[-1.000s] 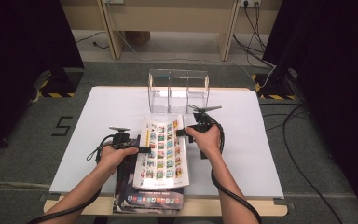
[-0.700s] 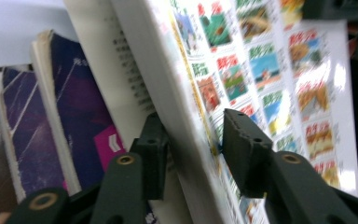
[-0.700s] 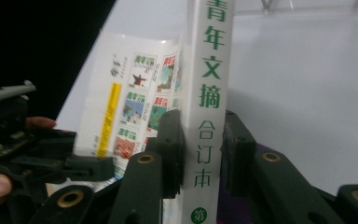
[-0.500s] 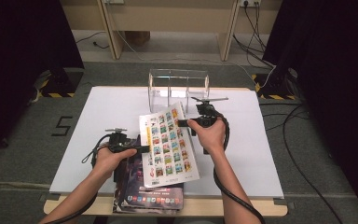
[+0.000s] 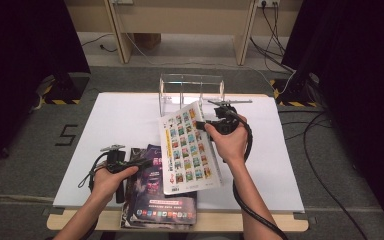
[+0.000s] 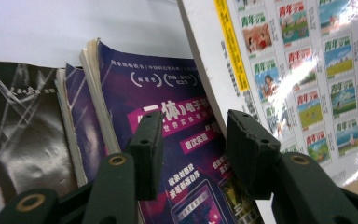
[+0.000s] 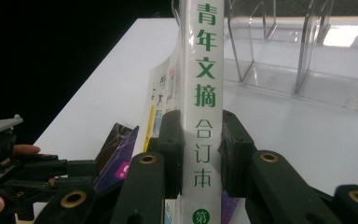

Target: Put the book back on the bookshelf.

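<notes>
The spine of the white magazine is clamped between the fingers of the right gripper. It has been lifted and tilted up off the stack of magazines since a second ago. The left gripper has just been opened, with nothing pressed between its fingers. The magazine is now free to be carried toward the clear rack on the counter.

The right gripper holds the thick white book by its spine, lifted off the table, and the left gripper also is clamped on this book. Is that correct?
Not quite. The left gripper is not clamped on the thick white book: the left gripper view shows its jaws open with nothing between them, above the purple magazine. The rest holds: the right gripper grips the book's spine, lifted off the white table.
</notes>
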